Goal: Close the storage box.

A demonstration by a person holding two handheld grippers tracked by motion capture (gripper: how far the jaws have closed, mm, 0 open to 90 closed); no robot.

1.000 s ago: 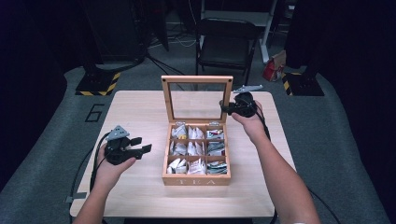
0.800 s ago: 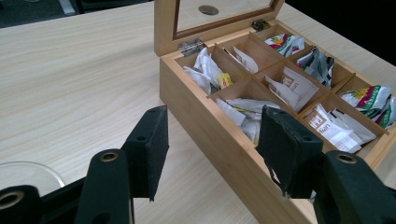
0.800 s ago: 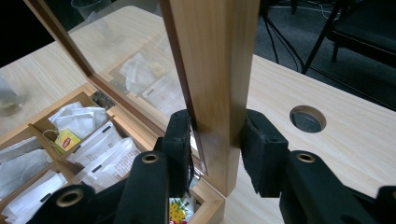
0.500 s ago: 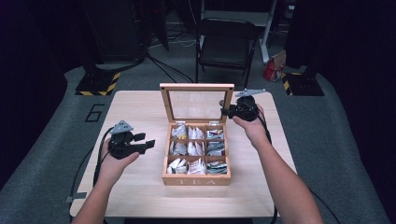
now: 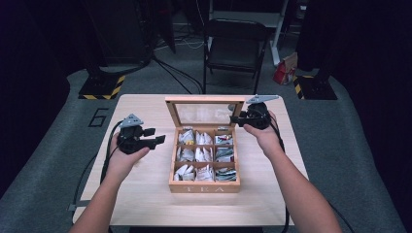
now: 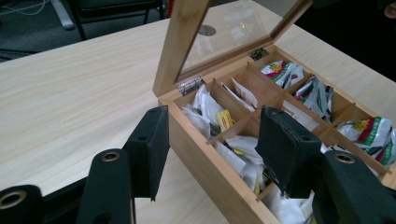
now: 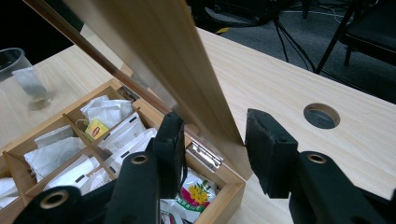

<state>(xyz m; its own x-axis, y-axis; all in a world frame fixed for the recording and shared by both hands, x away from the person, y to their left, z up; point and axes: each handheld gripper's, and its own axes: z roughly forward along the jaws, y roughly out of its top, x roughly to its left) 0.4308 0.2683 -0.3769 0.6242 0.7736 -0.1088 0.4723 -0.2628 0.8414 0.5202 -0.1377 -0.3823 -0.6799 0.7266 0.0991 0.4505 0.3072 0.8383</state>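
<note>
Bamboo tea box (image 5: 204, 187) open, its glass lid (image 5: 204, 113) upright in the loosening right gripper (image 5: 236, 119).

Wood is the largest worry: the lid's side frame (image 7: 196, 88) stands between the right gripper's (image 7: 212, 151) jaws, which have just been opening, and the far pad now looks clear of the frame, so the lid may drop shut if it is not past its balance point. Ahead of and below the left gripper (image 6: 210, 156), whose jaws stand spread and empty, lies the box's near wall (image 6: 210, 161); a low reach could knock it and slide the box across the table (image 5: 145, 199). Smallest, the tea sachets (image 6: 243, 149) beneath that gripper are packed tight, so a pinch may lift two or snag a string tag (image 6: 225, 120).
</note>
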